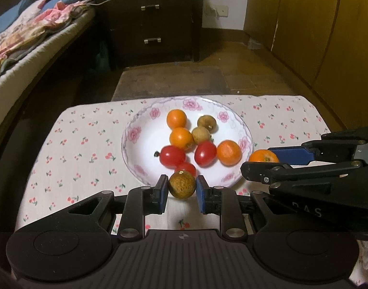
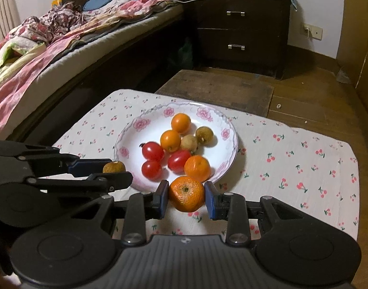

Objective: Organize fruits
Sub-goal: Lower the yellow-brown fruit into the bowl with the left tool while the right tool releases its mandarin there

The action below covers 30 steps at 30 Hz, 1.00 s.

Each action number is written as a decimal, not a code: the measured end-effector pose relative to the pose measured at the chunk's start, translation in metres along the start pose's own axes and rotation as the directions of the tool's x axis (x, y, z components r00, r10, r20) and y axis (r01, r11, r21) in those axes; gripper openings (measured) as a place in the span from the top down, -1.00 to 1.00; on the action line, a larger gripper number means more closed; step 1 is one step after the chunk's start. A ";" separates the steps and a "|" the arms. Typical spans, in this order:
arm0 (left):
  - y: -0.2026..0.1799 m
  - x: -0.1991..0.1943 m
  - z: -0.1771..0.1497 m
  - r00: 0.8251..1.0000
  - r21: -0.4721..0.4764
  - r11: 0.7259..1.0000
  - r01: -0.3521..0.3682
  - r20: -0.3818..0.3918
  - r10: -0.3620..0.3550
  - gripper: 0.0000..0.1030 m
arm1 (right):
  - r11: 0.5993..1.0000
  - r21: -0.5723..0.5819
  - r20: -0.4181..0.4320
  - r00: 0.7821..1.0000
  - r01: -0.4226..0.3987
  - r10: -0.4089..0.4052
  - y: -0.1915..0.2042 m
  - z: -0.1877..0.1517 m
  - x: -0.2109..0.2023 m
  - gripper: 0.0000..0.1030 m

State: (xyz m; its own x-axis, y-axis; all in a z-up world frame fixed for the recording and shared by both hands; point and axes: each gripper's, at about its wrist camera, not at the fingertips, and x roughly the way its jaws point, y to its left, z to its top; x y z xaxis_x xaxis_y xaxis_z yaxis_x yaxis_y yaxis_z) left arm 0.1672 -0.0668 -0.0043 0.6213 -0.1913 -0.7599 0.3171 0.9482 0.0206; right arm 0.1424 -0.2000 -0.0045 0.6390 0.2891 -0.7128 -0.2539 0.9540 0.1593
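A white floral plate (image 1: 135, 144) (image 2: 126, 144) sits on the cherry-print cloth and holds small oranges (image 1: 176, 118), red cherry tomatoes (image 1: 172, 155) and brown longans (image 1: 206, 121). My left gripper (image 1: 182, 187) is shut on a brown longan (image 1: 182, 185) just above the plate's near rim. My right gripper (image 2: 186, 196) is shut on an orange (image 2: 187, 193) at the plate's near right rim. In the left wrist view the right gripper (image 1: 263, 160) enters from the right with the orange (image 1: 263, 156). In the right wrist view the left gripper (image 2: 111, 169) enters from the left with the longan (image 2: 114, 167).
The cloth-covered table (image 1: 82, 149) has a bed with bedding (image 2: 51, 36) to the left. A dark nightstand with drawers (image 1: 150, 24) stands beyond, and a low wooden platform (image 2: 220, 89) lies behind the table. Wooden wardrobe doors (image 1: 328, 36) line the right.
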 end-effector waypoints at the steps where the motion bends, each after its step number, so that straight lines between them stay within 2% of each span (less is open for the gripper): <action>1: 0.001 0.001 0.002 1.000 -0.003 1.000 0.000 0.002 0.000 0.39 | 1.000 0.004 0.002 1.000 0.000 0.000 -0.001 0.002 0.001 0.18; 14: 0.005 0.013 0.015 1.000 -0.010 1.000 -0.016 0.011 0.017 0.41 | 1.000 -0.006 0.002 1.000 0.005 -0.005 -0.004 0.018 0.015 0.18; 30: 0.008 0.038 0.016 0.999 -0.012 1.000 -0.019 -0.027 0.018 0.40 | 1.000 0.005 -0.028 1.000 0.005 -0.004 -0.014 0.027 0.045 0.18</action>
State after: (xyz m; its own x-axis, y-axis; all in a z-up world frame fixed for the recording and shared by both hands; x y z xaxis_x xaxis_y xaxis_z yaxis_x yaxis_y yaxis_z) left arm 0.2044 -0.0707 -0.0228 0.6075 -0.1671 -0.7766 0.2973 0.9544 0.0272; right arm 0.1941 -0.1982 -0.0204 0.6197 0.2826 -0.7322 -0.2476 0.9557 0.1592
